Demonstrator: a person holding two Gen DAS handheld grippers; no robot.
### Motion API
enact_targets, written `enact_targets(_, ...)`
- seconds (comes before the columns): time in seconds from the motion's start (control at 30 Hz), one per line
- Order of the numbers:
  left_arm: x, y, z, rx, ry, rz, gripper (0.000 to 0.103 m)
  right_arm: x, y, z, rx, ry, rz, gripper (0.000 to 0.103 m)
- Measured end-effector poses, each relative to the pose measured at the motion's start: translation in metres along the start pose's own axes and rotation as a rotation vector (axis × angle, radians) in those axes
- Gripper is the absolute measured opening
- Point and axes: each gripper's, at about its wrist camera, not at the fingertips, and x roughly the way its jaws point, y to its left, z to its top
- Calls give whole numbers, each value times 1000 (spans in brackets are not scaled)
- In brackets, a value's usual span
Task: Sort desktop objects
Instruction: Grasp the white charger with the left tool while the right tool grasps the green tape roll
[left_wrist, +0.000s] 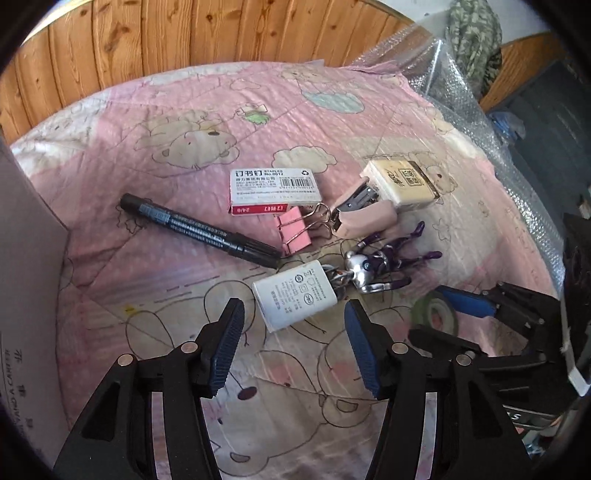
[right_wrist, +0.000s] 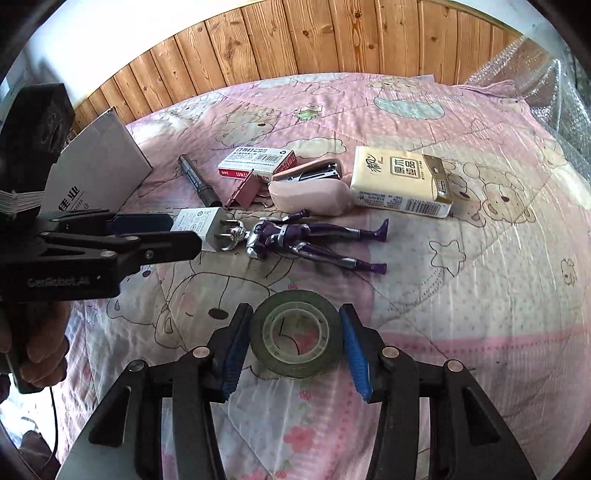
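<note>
On the pink quilt lie a white charger plug (left_wrist: 293, 299), a black marker (left_wrist: 199, 230), a staple box (left_wrist: 273, 190), a pink binder clip (left_wrist: 295, 234), a pink stapler (left_wrist: 364, 214), a tissue pack (left_wrist: 402, 182) and a purple-silver toy figure (left_wrist: 384, 264). My left gripper (left_wrist: 293, 345) is open, its fingers on either side of the near end of the plug, not touching it. My right gripper (right_wrist: 295, 349) is open around a flat roll of clear tape (right_wrist: 295, 338), pads (right_wrist: 236, 343) close beside it. The plug (right_wrist: 199, 227) and figure (right_wrist: 295, 238) show in the right wrist view.
A grey cardboard box (right_wrist: 99, 166) stands at the left edge of the quilt, next to my left gripper. A wooden plank wall (right_wrist: 332, 44) runs behind. Bubble wrap (left_wrist: 461, 85) covers the far right. Bare quilt (right_wrist: 480, 295) lies to the right of the tape.
</note>
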Motion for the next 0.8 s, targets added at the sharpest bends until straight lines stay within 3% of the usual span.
enact_targets(0.13, 13, -9, 6, 93, -33, 51, 60, 2, 6, -7, -19, -29, -12, 60)
enact_targets(0.27, 19, -19, 0, 135, -11, 52, 57, 8, 16, -7, -84, -41, -73, 62)
enact_targets(0.3, 16, -21, -1, 131, 9, 21, 56, 8, 18, -8, -101, -37, -85, 59)
enact_targets(0.37, 10, -22, -4, 97, 56, -77, 38, 9, 19, -8, -127, -35, -118, 50)
enact_targets(0.4, 7, -23, -6, 87, 62, -94, 38, 8, 18, -8, -130, -35, -116, 50)
enact_targets(0.5, 1, -28, -8, 111, 12, -32, 43, 6, 14, -10, -126, -41, -106, 50)
enact_targets(0.53, 1, -30, -7, 123, -7, -5, 52, 6, 13, -10, -122, -50, -105, 50)
enact_targets(0.63, 11, -36, -3, 140, -13, -20, 56, 2, 10, -13, -106, -67, -128, 57)
enact_targets(0.73, 24, -47, -4, 194, -26, 36, 54, 4, 7, -14, -94, -63, -122, 54)
enact_targets(0.8, 23, -50, -5, 204, -30, 55, 37, 2, 3, -12, -76, -58, -113, 49)
